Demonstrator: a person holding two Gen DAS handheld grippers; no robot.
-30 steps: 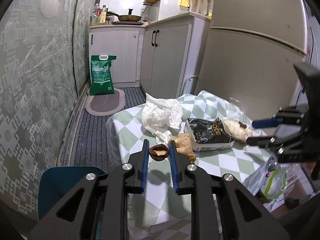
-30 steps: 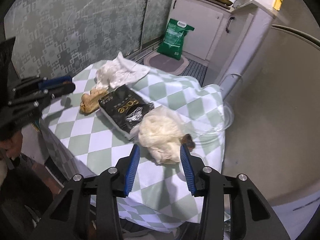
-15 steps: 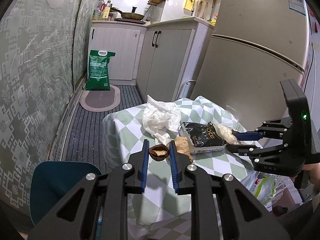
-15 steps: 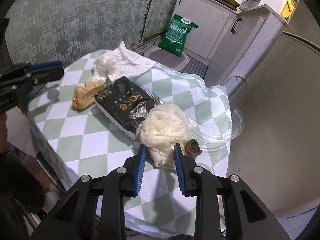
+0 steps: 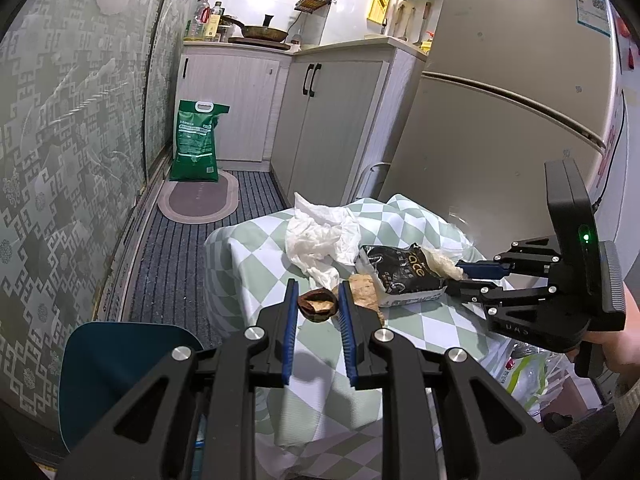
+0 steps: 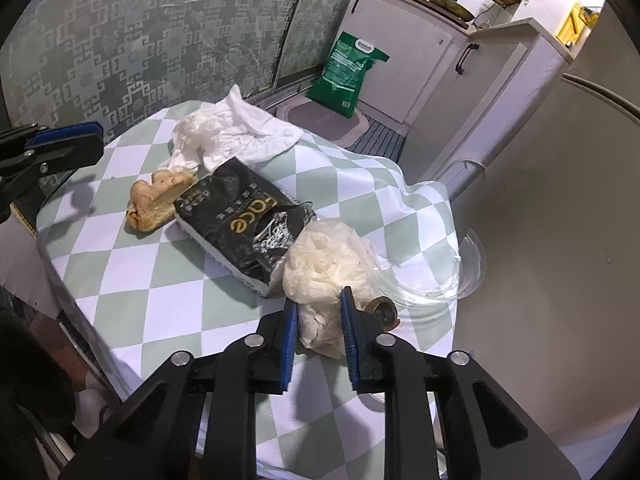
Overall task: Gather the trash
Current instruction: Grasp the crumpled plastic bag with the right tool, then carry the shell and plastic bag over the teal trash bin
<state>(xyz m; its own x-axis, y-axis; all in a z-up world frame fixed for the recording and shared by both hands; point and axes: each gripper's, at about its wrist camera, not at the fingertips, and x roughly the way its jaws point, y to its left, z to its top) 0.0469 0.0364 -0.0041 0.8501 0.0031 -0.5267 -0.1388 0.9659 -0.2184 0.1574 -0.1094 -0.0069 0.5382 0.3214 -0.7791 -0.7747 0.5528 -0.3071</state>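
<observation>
Left tongs [image 5: 318,308] level and low over the table [image 5: 256,280], clamped on a brown shell [image 5: 317,305]. Right tongs [image 6: 319,322] angled down, pinching the clear bag [image 6: 328,276]; black pouch [image 6: 244,216] just left of them.

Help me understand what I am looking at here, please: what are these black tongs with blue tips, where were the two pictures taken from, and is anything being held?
These are not robot arms: a person holds a two-finger gripper in each hand, and each carries a wide-angle camera looking along its fingers. One picture comes from the left gripper, the other from the right gripper; each gripper also shows at the edge of the other's picture.

On the checked tablecloth lie crumpled white paper, a piece of bread, a black packet, a scrunched clear plastic bag and a clear plastic lid.

The left gripper has a small brown scrap between its fingers; the right is closed on the plastic bag, which still rests on the table.
</observation>
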